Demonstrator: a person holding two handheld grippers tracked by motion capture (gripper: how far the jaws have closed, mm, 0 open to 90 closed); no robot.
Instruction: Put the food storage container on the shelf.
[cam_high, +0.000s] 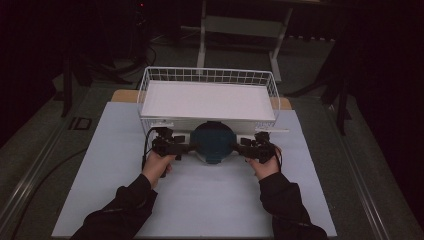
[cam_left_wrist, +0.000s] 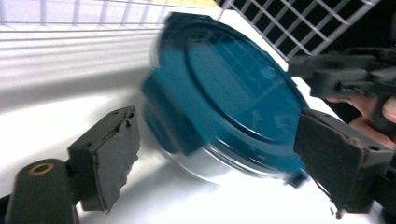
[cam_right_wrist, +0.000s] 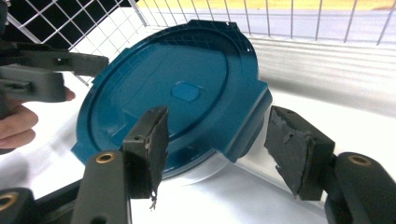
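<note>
The left claw (cam_left_wrist: 210, 163) stands spread, its two black jaws faced with rough, chipped foam-like pads (cam_left_wrist: 114, 154). One pad sits just beside the near side of a round container, the other just beside the container's teal lid (cam_left_wrist: 229, 88); whether either pad touches it I cannot tell. In the high view the left claw (cam_high: 187, 147) reaches in from the container's left side.

The right claw (cam_right_wrist: 219, 140) is also spread. Its pads (cam_right_wrist: 294, 149) are torn and crumbly at the edges, and they flank one squared latch tab of the lid, which lies between them without a clear pinch. In the high view the right claw (cam_high: 239, 146) meets the container from the right.

The container (cam_high: 213, 142) is a round tub with a glossy teal plastic lid (cam_right_wrist: 173, 93), shaped with raised concentric rings, a small oval boss at the centre and flat tabs jutting from the rim. Below the lid shows a clear, shiny wall (cam_right_wrist: 205, 165). In both gripper views the container looks tilted, one edge higher than the other.

It sits at the front of a white wire basket (cam_high: 210, 75), a rectangular grid of thin coated rods with a smooth white floor (cam_high: 207, 100). The basket rests on the tabletop (cam_high: 195, 200), covered by a pale matte sheet. Dark sleeves (cam_high: 130, 200) come in from the bottom of the high view.
</note>
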